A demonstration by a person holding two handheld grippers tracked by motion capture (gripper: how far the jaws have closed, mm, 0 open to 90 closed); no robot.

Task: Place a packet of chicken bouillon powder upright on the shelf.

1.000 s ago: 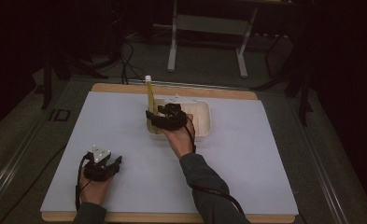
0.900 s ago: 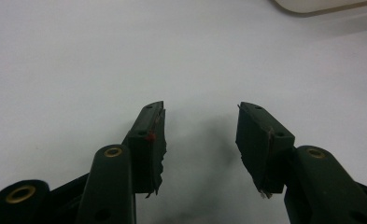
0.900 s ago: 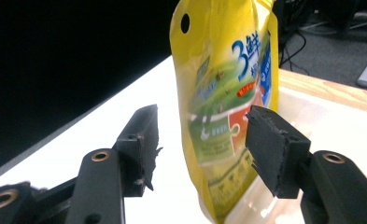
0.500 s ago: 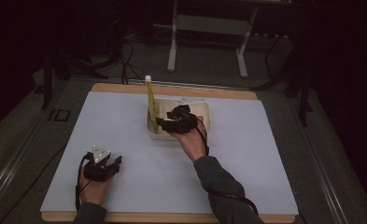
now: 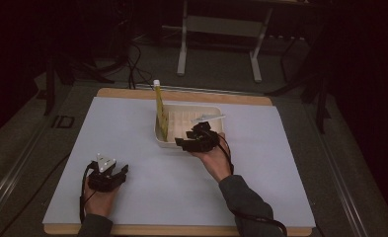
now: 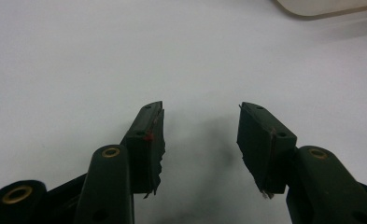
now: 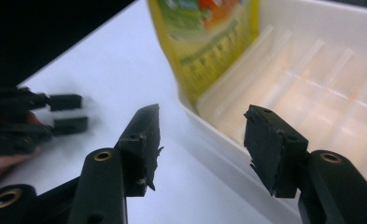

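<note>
A tall yellow pouch (image 5: pixel 160 114) with a white cap stands upright at the left end of a white ribbed tray (image 5: pixel 183 120). My right gripper (image 5: pixel 182 142) hovers at the tray's near edge, a little to the right of the pouch and apart from it. In the right gripper view it (image 7: pixel 202 128) is open and holds nothing. The pouch (image 7: pixel 204 42) and the tray (image 7: pixel 312 107) lie just beyond the jaws. My left gripper (image 5: pixel 122 171) rests on the white sheet at the front left. In the left gripper view it (image 6: pixel 201 126) is open over bare sheet.
A thin white piece (image 5: pixel 209 117) lies across the tray's far right rim. The white sheet (image 5: pixel 132 128) covers a wooden board. Beyond the table stand a metal frame (image 5: pixel 221 29) and cables on a dark floor. The tray's corner (image 6: pixel 321 5) shows ahead of the left gripper.
My right gripper has drawn back from the pouch, to the right and toward the person. The pouch still stands in the tray. The left gripper has not moved.
</note>
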